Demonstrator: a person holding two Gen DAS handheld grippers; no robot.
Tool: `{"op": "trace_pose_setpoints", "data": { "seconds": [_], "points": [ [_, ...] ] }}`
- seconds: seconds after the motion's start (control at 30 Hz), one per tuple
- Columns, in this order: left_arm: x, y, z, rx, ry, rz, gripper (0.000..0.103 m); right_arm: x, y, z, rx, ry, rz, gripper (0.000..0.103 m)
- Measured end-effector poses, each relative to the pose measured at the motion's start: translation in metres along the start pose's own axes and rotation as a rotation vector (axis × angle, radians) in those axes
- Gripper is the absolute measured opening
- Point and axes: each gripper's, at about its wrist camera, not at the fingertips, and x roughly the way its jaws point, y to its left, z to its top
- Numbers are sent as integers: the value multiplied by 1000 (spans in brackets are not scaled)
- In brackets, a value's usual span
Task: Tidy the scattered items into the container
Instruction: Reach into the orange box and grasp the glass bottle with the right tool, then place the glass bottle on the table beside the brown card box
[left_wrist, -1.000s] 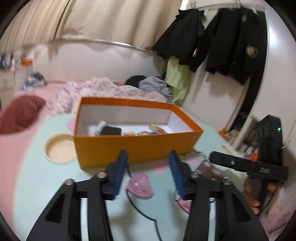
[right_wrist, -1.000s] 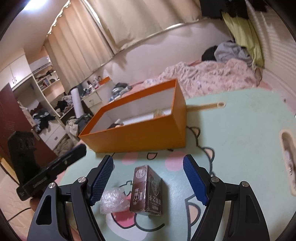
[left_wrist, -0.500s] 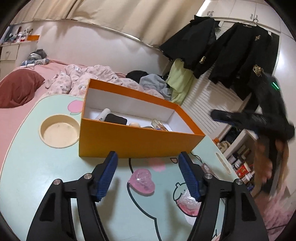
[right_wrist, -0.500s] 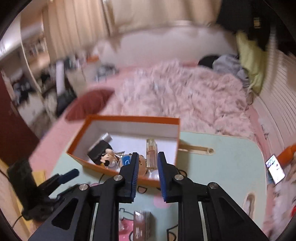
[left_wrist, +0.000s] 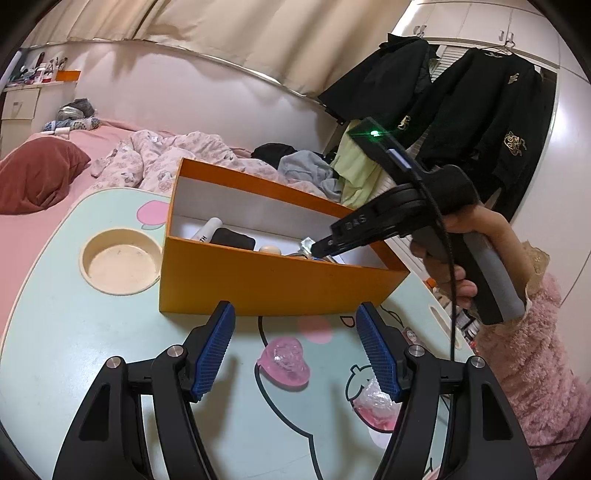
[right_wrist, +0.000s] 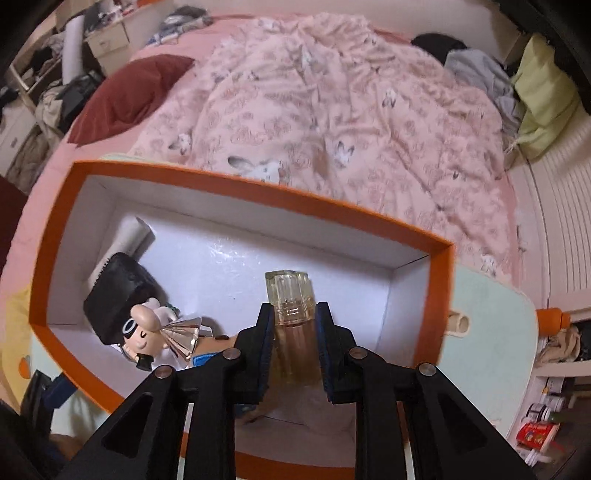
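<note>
Right jaws (right_wrist: 294, 332): pointing steeply down into the orange box (right_wrist: 258, 188), opening slightly; a clear perfume bottle (right_wrist: 291, 295) sits between my pads, which look to be pressing its sides.
Perfume bottle: cap end juts past my tips, amber body back between the jaws, over the box's white floor.
Box contents, left of my right jaws: a figurine (right_wrist: 147, 332), a black pouch (right_wrist: 118, 288), a white tube (right_wrist: 129, 236) at the far left end.
Left jaws (left_wrist: 295, 347): apart, nothing between the pads, hovering low over the surface (left_wrist: 66, 332).
Pink heart-shaped piece (left_wrist: 284, 363): on the surface between and just ahead of my left jaws.
Crumpled clear wrapper (left_wrist: 376, 406): partly behind my right-hand pad.
Box from the left view: just beyond my tips.
</note>
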Motion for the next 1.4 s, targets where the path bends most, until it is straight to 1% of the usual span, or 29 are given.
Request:
{"op": "trace_pose_setpoints", "data": {
  "seconds": [0.07, 0.17, 0.27, 0.4, 0.5, 0.6, 0.67, 0.73, 0.83, 0.97, 1.03, 1.1, 1.2, 1.27, 1.3, 1.37, 1.4],
  "points": [
    [0, 0, 0, -1, -2, 0, 68, 11, 1, 1, -6, 27, 11, 24],
    [1, 0, 2, -4, 0, 2, 68, 13, 1, 0, 24, -1, 29, 21],
    [3, 2, 1, -10, 13, 5, 68, 10, 3, -3, 22, -38, 21, 19],
    [2, 2, -1, -10, 12, 3, 68, 4, 5, -9, 19, -96, 6, 17],
    [1, 2, -1, -12, 9, 4, 68, -15, 0, -14, 50, -193, 46, 17],
    [2, 2, 0, -13, 12, 6, 68, -52, -7, -28, 84, -321, 104, 17],
    [2, 2, 0, -15, 14, 6, 68, -76, -6, -44, 86, -379, 128, 17],
    [2, 2, 0, -15, 14, 6, 68, -97, -5, -69, 88, -420, 198, 17],
    [2, 2, 0, -15, 14, 6, 68, -112, -2, -108, 86, -426, 291, 17],
    [2, 2, 0, -13, 15, 4, 68, -107, 4, -153, 68, -400, 331, 17],
    [2, 2, -1, -14, 15, 5, 68, -96, 9, -168, 62, -363, 332, 17],
    [1, 2, -1, -15, 14, 6, 68, -84, 14, -175, 59, -331, 338, 17],
    [1, 1, -1, -13, 10, 8, 68, -72, 12, -177, 67, -320, 319, 17],
    [1, 1, -1, -14, 10, 8, 68, -69, 12, -175, 75, -332, 308, 17],
    [1, 1, -1, -13, 10, 7, 68, -68, 13, -174, 75, -335, 284, 17],
    [1, 1, -1, -14, 10, 8, 68, -69, 12, -175, 87, -372, 242, 17],
    [1, 1, -1, -14, 10, 8, 68, -71, 12, -176, 89, -392, 235, 17]
  ]
}}
